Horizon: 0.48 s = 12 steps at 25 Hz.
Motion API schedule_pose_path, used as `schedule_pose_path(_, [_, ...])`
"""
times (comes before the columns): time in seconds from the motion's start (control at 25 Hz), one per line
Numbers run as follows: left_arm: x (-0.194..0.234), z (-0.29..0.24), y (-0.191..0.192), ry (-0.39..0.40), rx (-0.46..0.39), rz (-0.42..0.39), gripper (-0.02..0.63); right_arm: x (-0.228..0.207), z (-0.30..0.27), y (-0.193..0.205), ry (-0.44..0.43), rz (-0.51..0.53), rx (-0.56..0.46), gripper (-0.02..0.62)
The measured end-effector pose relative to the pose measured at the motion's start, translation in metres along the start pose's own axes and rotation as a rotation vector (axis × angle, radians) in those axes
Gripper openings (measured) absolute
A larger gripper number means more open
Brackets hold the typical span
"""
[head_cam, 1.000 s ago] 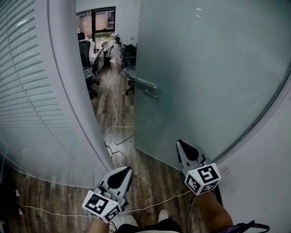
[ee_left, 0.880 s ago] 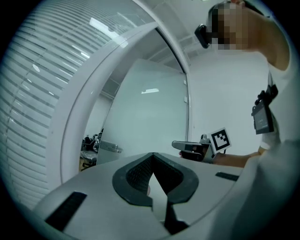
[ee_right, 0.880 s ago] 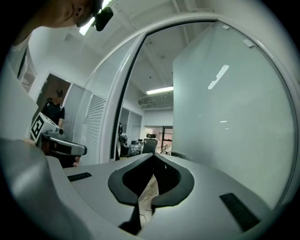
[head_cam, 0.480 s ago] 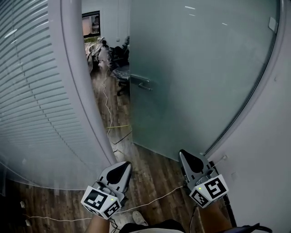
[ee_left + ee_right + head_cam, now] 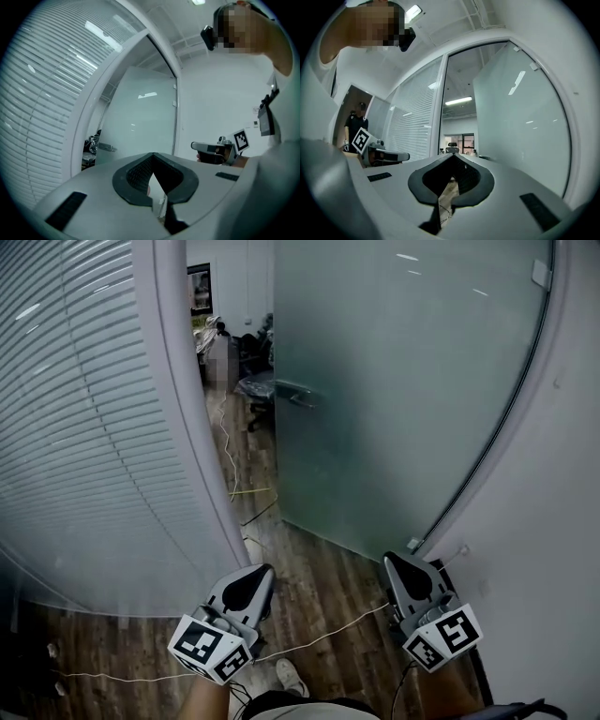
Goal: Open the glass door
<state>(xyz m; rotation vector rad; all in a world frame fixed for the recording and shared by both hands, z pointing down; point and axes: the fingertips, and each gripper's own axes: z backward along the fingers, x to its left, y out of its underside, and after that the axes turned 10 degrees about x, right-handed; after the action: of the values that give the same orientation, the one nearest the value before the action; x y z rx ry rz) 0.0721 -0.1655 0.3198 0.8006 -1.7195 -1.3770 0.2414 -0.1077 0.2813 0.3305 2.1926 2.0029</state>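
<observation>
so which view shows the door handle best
The head view: the door handle stands clear against the frosted glass door. The left gripper view shows the handle small and dim; in the right gripper view I can't make it out.

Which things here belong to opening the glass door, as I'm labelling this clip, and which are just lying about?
Job: glass door, its handle, left gripper, right gripper.
Lying about: white cable on the floor, office chairs beyond the doorway, slatted blinds.
</observation>
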Motion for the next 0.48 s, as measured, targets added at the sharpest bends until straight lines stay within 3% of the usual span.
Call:
schedule_pose_path(0.16, [-0.028, 0.023, -0.009, 0.004, 0.014, 0.008, 0.000, 0.009, 0.034, -0.016, 0.006, -0.014, 0.000, 0.002])
schedule_pose_path(0.48, [-0.075, 0.071, 0.001, 0.006, 0.054, 0.001, 0.000, 0.040, 0.101, -0.006, 0.020, -0.052, 0.013, 0.002])
